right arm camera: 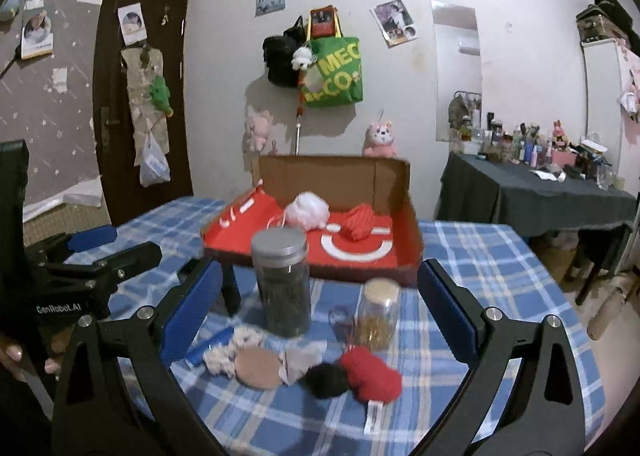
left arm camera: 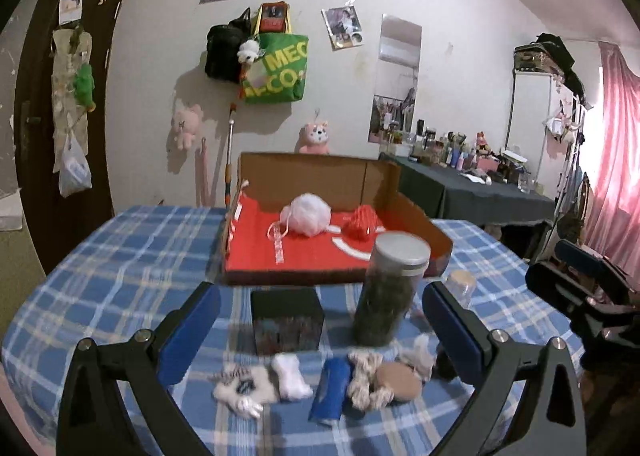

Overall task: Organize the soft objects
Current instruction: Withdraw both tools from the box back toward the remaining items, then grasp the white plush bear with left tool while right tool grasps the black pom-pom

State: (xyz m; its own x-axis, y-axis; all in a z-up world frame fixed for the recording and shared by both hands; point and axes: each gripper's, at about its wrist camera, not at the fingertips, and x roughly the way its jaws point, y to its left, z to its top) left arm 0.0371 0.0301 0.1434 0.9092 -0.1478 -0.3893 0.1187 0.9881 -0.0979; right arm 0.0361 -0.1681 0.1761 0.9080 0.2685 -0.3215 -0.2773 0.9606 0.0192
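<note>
A row of soft items lies on the blue plaid table: a white fluffy piece [left arm camera: 240, 388], a white bone-shaped plush [left arm camera: 292, 376], a blue roll [left arm camera: 332, 388], a beige scrunchie [left arm camera: 364, 380], a tan round pad [left arm camera: 398, 382], a black pompom [right arm camera: 324, 380] and a red plush [right arm camera: 370, 374]. My left gripper [left arm camera: 320, 336] hovers open over the row's left part. My right gripper [right arm camera: 320, 316] hovers open over the right part, holding nothing. Behind them, the red-lined cardboard box [left arm camera: 304, 171] holds a white pouf [left arm camera: 306, 217] and a red soft bundle [left arm camera: 362, 223].
A tall grey-lidded jar [left arm camera: 390, 292], a black box [left arm camera: 286, 322], a small cork-lidded jar [right arm camera: 378, 314] and a small glass [right arm camera: 340, 320] stand between the soft items and the cardboard box. A dark-clothed side table [right arm camera: 520, 191] crowded with bottles stands at the right.
</note>
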